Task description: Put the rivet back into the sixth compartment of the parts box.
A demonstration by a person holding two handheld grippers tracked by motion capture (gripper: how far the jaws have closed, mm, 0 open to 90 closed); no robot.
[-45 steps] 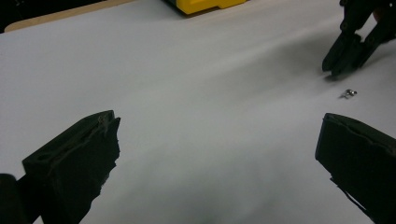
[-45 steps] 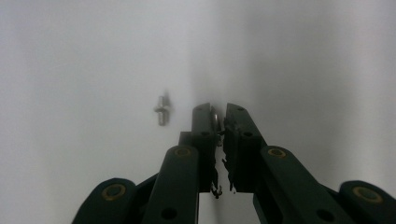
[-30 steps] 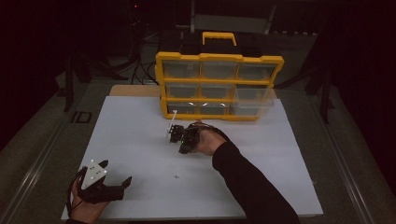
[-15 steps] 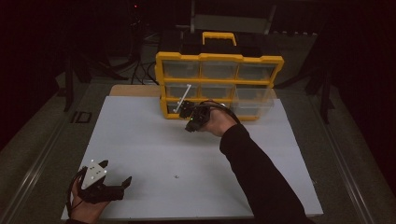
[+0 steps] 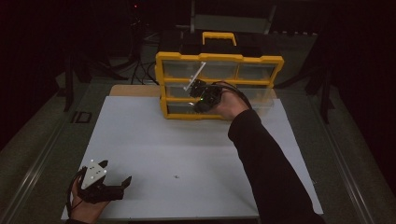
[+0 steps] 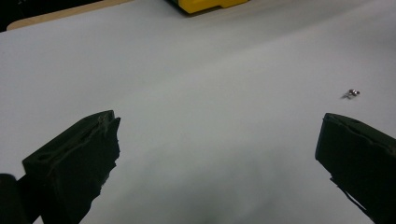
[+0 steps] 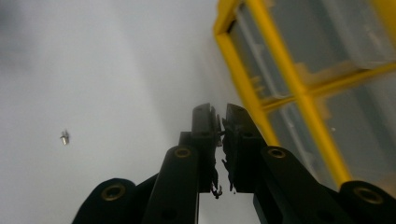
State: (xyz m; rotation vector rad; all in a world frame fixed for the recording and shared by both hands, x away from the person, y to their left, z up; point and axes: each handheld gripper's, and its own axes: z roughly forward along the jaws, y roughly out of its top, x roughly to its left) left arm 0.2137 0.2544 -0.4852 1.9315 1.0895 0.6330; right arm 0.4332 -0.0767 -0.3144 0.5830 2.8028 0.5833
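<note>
Black left tongs carry a grey three-cornered plate; black right tongs show brass-ringed rivets, trailing black cable; a black sleeve.

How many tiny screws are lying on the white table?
1. One small screw lies loose on the white table, toward the near edge, right of the left gripper. Others may be hidden in the yellow organizer.

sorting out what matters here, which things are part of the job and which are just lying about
Part of the job:
- right gripper, shut, raised in front of the yellow drawer organizer
- small screw lying loose on the white mat

Just lying about or idle:
- left gripper, open, resting near the mat's front corner
- cables behind the table
</note>
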